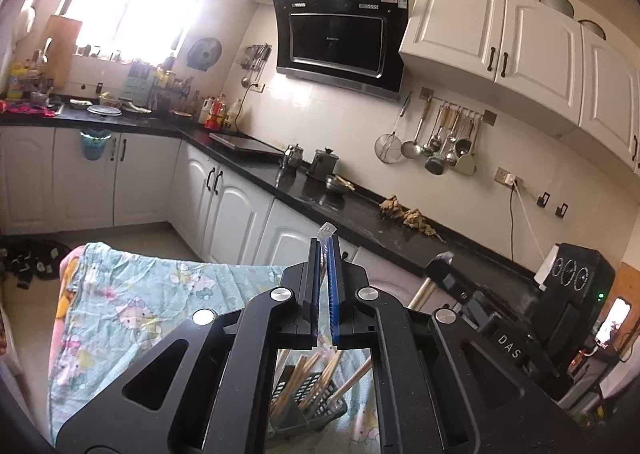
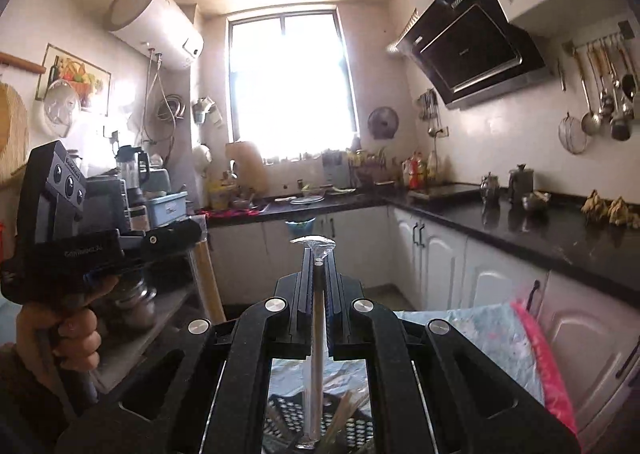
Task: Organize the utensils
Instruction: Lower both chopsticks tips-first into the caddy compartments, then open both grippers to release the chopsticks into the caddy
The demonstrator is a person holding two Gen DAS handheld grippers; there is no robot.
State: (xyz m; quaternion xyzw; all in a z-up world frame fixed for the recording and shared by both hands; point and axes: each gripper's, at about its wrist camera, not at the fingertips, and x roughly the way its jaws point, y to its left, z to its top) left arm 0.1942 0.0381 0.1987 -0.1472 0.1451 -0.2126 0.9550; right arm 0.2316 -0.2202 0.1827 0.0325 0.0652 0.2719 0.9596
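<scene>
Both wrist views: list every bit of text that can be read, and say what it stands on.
"DAS": white letters on the black body of the right gripper, seen in the left wrist view.
Range hood logo and stickers: too small to read.
Print on the left gripper body: too blurred to read.

the left claw point(image 1: 325, 250) points nearly level, its two fingers drawn almost together, and something thin and clear pokes out past their tips. the right claw point(image 2: 319, 254) also points nearly level, its fingers closed on a slim wrapped stick that runs back between them and sticks out just beyond the tips. off to the right claw's left, a bare hand point(image 2: 60, 330) wraps the left claw's handle, sleeve at the wrist.
</scene>
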